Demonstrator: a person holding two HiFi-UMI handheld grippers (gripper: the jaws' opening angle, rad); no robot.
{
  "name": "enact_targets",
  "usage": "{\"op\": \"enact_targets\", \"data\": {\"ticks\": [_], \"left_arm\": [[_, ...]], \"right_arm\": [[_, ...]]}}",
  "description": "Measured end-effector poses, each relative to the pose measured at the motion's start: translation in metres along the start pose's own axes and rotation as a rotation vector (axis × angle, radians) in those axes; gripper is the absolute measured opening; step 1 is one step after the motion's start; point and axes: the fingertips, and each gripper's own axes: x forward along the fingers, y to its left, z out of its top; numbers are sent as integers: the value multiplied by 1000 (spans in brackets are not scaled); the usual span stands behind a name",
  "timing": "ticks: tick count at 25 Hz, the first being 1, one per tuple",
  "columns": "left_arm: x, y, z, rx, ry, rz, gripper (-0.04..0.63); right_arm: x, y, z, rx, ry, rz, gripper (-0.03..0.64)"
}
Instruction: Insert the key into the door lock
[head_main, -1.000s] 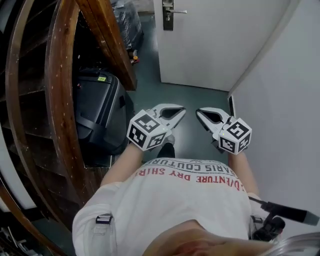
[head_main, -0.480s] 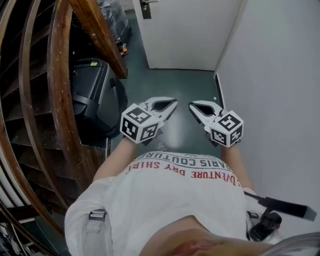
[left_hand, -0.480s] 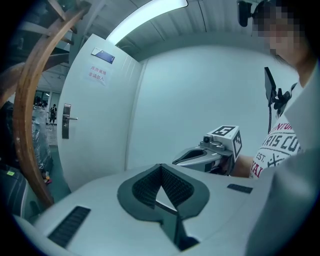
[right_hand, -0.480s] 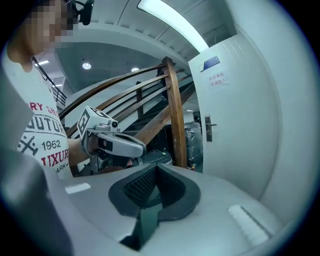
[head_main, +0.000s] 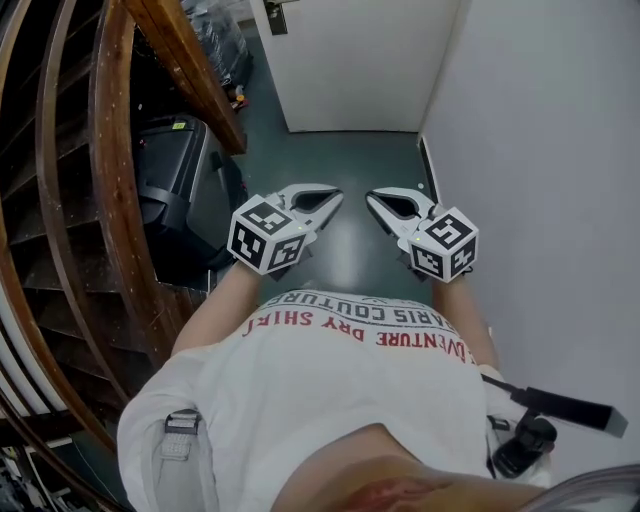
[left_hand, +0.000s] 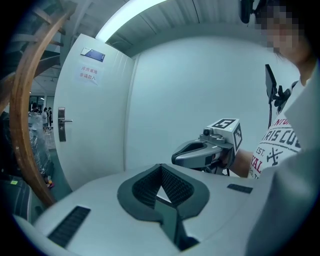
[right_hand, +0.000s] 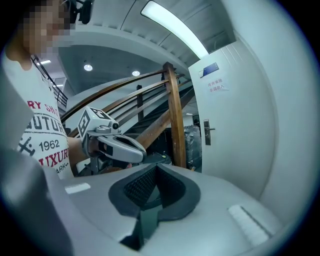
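The white door (head_main: 350, 60) stands shut at the end of the passage, its lock plate and lever handle (head_main: 275, 14) at the top edge of the head view. My left gripper (head_main: 337, 192) and right gripper (head_main: 369, 197) are held side by side over the dark floor, tips turned toward each other, both shut. No key shows in either. In the left gripper view the shut jaws (left_hand: 161, 166) point at the door, with the lock (left_hand: 61, 124) far left and the right gripper (left_hand: 176, 159) beside. In the right gripper view the lock (right_hand: 206, 131) lies ahead of the jaws (right_hand: 156, 166).
A wooden stair rail (head_main: 110, 180) curves along the left, with a black case (head_main: 170, 190) standing under it. A plain white wall (head_main: 540, 150) closes the right side. The dark green floor (head_main: 350, 160) runs as a narrow strip to the door.
The head view has moved along the passage toward the door, and the black case has slid left. Both grippers came along side by side and stayed shut.
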Motion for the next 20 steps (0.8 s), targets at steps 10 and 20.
{"op": "enact_targets", "data": {"ticks": [10, 20], "left_arm": [[-14, 5, 16, 12, -62, 10, 2], [-27, 12, 4, -1, -65, 23, 2]], "right_arm": [[9, 2, 6, 7, -3, 5, 2], [25, 13, 8, -12, 4, 20, 2]]}}
